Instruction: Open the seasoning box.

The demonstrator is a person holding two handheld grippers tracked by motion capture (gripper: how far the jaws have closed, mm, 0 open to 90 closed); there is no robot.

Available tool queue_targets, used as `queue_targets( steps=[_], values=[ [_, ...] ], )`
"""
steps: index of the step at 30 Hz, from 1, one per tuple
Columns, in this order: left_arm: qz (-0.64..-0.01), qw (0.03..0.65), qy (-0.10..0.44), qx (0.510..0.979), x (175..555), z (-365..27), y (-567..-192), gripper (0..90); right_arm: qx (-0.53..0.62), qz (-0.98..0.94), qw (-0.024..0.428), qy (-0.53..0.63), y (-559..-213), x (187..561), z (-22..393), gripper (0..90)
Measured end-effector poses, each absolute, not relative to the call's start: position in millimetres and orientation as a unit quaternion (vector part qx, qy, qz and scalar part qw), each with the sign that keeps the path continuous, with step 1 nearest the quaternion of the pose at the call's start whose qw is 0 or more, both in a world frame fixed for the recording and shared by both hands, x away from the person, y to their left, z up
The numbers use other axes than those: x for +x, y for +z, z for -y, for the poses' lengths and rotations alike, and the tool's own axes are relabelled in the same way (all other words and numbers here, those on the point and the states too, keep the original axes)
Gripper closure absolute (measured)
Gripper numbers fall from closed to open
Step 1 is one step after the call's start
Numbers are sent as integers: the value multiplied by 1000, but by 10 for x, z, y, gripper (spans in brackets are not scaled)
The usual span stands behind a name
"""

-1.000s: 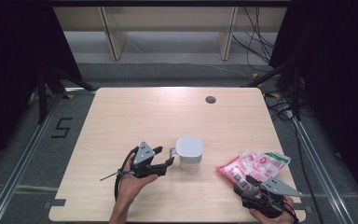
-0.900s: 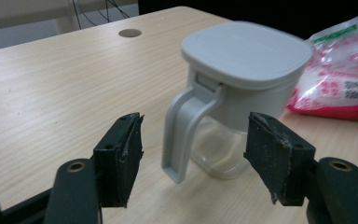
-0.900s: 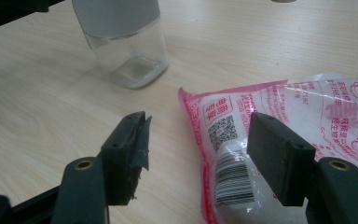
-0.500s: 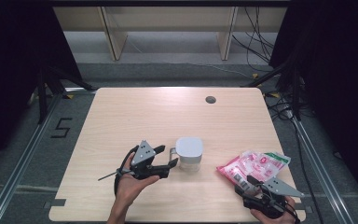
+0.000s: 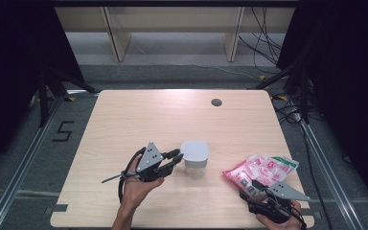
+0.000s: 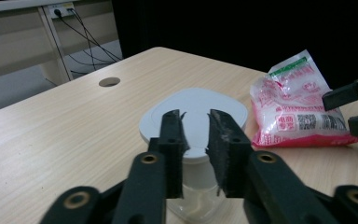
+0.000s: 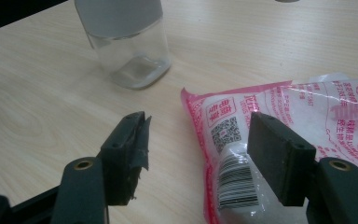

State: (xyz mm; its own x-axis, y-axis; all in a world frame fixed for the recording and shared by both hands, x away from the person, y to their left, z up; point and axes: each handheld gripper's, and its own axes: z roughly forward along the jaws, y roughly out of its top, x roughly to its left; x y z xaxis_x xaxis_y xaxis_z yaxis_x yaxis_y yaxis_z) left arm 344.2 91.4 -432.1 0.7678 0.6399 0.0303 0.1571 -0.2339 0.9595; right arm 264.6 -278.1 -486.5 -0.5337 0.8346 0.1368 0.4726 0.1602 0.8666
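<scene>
Jar (image 5: 194, 158) stands mid-table, white lid (image 6: 193, 116) on. My left tongs (image 6: 195, 122) have just been closing, tips at the lid's near edge; grip unclear. Right tongs (image 7: 198, 140) gape over the pink bag's (image 7: 279, 121) corner. Bag unopened, nothing poured.

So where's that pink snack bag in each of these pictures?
High view: the pink bag lies on the table's lower right, just above the right tongs.
Left gripper view: it sits at the right, beyond the white-lidded jar.
Right gripper view: it lies at the lower right, its end between the open jaws.
Shared landmark: the white-lidded jar, next to the bag in every view.
</scene>
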Motion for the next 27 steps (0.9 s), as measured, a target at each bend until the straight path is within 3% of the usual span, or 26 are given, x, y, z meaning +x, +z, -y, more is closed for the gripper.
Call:
queue_targets(
  steps=[6,17,18,20,27],
  values=[
    [-266,552,228,757,3538,-894,-4328,889,435,-741,192,474,-4859,2646,2776,383],
    [-277,534,233,764,3731,-805,-4355,893,452,-741,177,464,-4849,2611,2759,383],
    [-278,532,231,765,3746,-799,-4368,893,435,-741,196,472,-4867,2656,2775,383],
    [-280,530,230,767,3774,-795,-4398,893,450,-735,182,474,-4853,2627,2756,383],
    [-279,521,236,771,3804,-794,-4429,894,436,-741,195,472,-4862,2653,2750,384]
  ],
)
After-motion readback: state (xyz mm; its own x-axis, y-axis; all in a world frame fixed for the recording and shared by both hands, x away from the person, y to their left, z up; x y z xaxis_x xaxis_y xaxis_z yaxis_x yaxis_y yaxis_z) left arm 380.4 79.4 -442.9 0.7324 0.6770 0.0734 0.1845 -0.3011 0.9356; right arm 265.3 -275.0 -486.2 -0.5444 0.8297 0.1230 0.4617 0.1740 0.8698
